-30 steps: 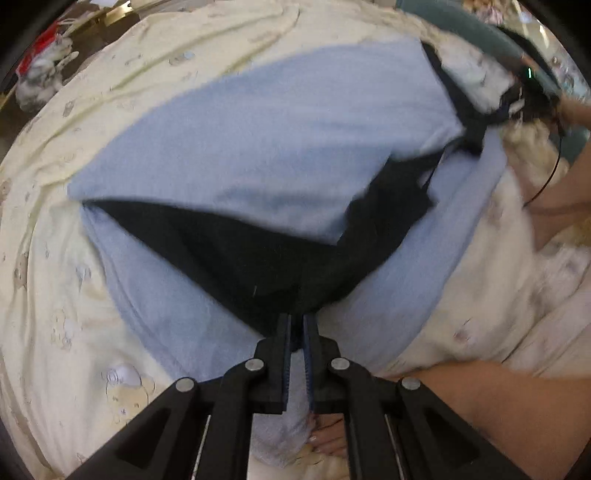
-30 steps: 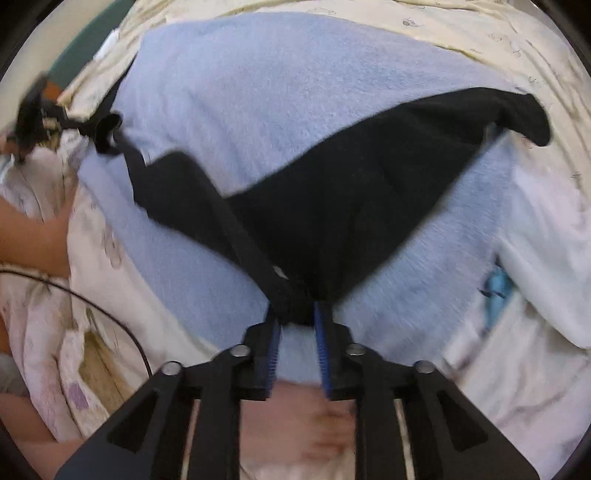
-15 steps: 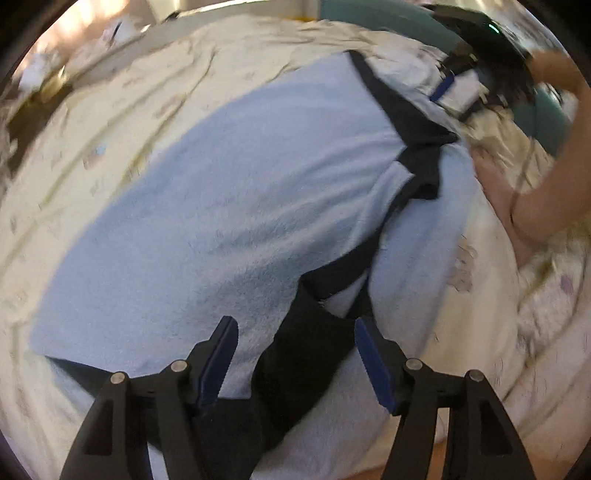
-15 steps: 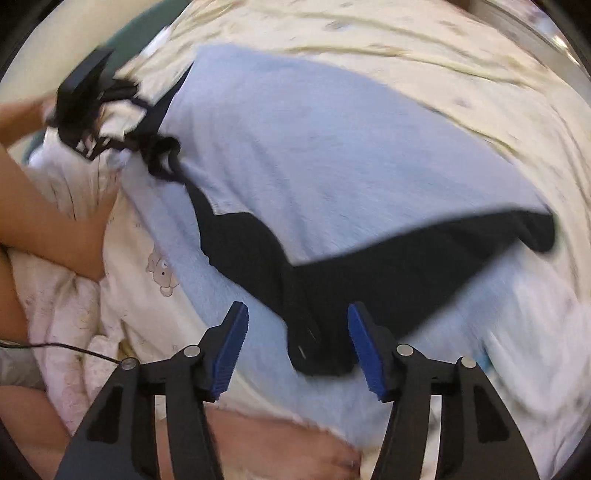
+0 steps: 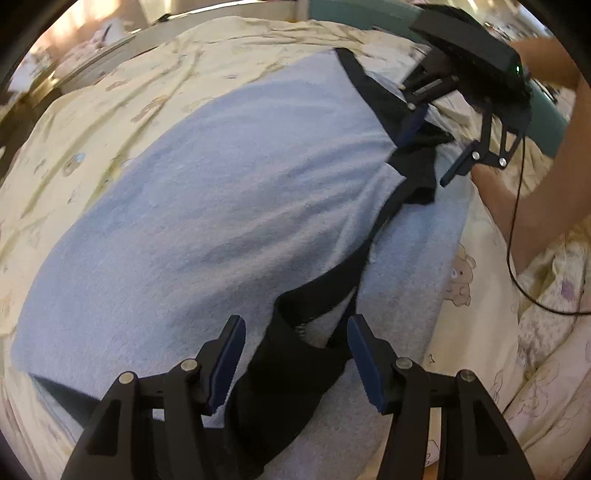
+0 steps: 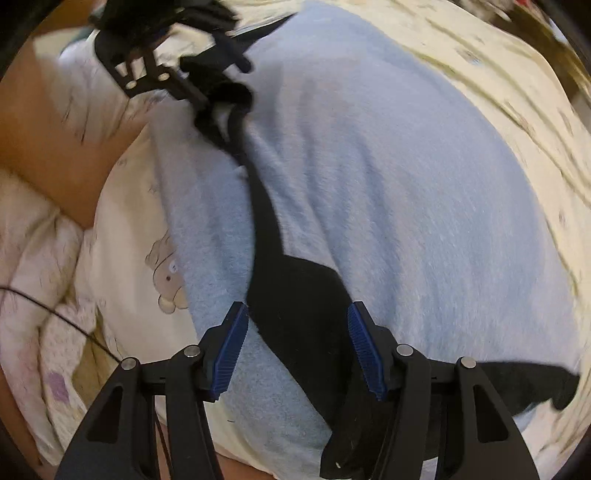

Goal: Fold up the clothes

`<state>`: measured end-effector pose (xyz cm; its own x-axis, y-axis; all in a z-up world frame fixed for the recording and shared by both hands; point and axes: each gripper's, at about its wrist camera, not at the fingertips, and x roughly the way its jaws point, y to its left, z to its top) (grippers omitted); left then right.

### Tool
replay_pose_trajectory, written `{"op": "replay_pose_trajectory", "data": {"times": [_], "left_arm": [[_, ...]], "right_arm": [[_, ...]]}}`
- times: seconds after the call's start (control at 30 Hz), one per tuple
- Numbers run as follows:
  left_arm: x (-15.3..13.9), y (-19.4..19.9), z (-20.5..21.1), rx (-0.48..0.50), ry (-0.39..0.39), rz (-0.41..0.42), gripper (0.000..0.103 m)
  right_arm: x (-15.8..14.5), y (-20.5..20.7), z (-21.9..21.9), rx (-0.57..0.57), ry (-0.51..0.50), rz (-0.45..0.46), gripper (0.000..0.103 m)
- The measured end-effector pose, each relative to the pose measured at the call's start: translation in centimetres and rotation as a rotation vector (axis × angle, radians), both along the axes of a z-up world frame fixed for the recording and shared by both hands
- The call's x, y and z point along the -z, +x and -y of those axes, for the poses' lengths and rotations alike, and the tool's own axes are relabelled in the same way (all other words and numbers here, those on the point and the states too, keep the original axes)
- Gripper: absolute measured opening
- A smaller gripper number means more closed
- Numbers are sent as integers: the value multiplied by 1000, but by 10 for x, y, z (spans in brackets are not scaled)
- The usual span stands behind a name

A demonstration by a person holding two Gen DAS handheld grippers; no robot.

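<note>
A light blue fleece garment (image 5: 221,206) with black lining and black straps lies folded over on a cream bedsheet. My left gripper (image 5: 295,325) points down over a bunched black strap end (image 5: 295,369). Its jaws are closing, and the black fabric lies between the pads without being pressed. My right gripper (image 6: 297,308) stands open over the black panel (image 6: 295,295) at the other end of the same fold of the garment (image 6: 406,184). Each gripper shows in the other's view: the right gripper (image 5: 430,155) at upper right, the left gripper (image 6: 218,85) at upper left.
The cream bedsheet (image 5: 110,103) with bear prints spreads around the garment. A person's forearm (image 5: 535,184) and a thin black cable (image 5: 513,240) are at the right. A pale floral quilt (image 6: 37,258) is bunched beside the garment. A teal edge (image 5: 369,11) runs along the far side.
Both grippers let go of the black fabric and opened. The light blue layer now lies flat over most of the black lining. Both hands shifted sideways along the fold.
</note>
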<state>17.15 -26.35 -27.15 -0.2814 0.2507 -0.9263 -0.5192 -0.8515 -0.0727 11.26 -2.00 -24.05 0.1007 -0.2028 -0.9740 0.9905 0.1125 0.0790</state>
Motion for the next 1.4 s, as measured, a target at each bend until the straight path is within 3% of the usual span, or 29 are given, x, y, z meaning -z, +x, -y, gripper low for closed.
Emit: {"op": "replay_pose_trajectory", "data": {"times": [0.03, 0.1, 0.13, 0.17, 0.33, 0.5, 0.67, 0.77, 0.87, 0.97, 1.07, 1.1, 1.13, 1.17, 1.3, 1.4], "left_arm": [[0, 1, -1, 10, -3, 1, 51], [6, -1, -6, 22, -38, 0, 23], [7, -1, -6, 18, -36, 2, 10], [8, -1, -5, 13, -33, 3, 6], [-8, 6, 9, -14, 59, 8, 2], [-20, 30, 18, 66, 54, 44, 2], [-2, 46, 2, 153, 32, 123, 2], [1, 50, -3, 162, 53, 146, 2], [-6, 51, -7, 158, 78, 141, 2], [-9, 47, -7, 143, 74, 131, 2], [-15, 47, 7, 89, 112, 151, 10], [-17, 47, 12, 71, 125, 159, 27], [-16, 46, 17, 49, 134, 184, 51], [-15, 48, 21, 29, 140, 200, 57], [-18, 58, 32, -8, 109, 188, 57], [-19, 53, 34, -70, 82, 112, 57]], "right_arm": [[1, 3, 0, -20, 11, -18, 61], [7, 8, 0, -62, 32, -72, 49], [9, 8, -1, -69, 37, -74, 27], [12, 8, -3, -76, 42, -75, 12], [-8, -1, -21, -28, -18, -37, 10], [-37, -1, -45, -45, -48, 94, 10], [-11, 19, -65, -128, 53, 45, 10], [-13, 6, -65, -15, 9, 93, 10], [-31, -3, -61, 71, -88, 137, 14], [-32, 4, -53, 47, -96, 125, 25], [-25, 13, -46, -26, -62, 105, 26], [-22, 18, -47, -43, -60, 78, 26], [-20, 19, -46, -48, -65, 56, 26], [-18, 19, -45, -44, -70, 42, 28], [-23, 15, -49, -34, -102, -14, 31], [-18, 20, -42, -40, -104, -17, 53]]}}
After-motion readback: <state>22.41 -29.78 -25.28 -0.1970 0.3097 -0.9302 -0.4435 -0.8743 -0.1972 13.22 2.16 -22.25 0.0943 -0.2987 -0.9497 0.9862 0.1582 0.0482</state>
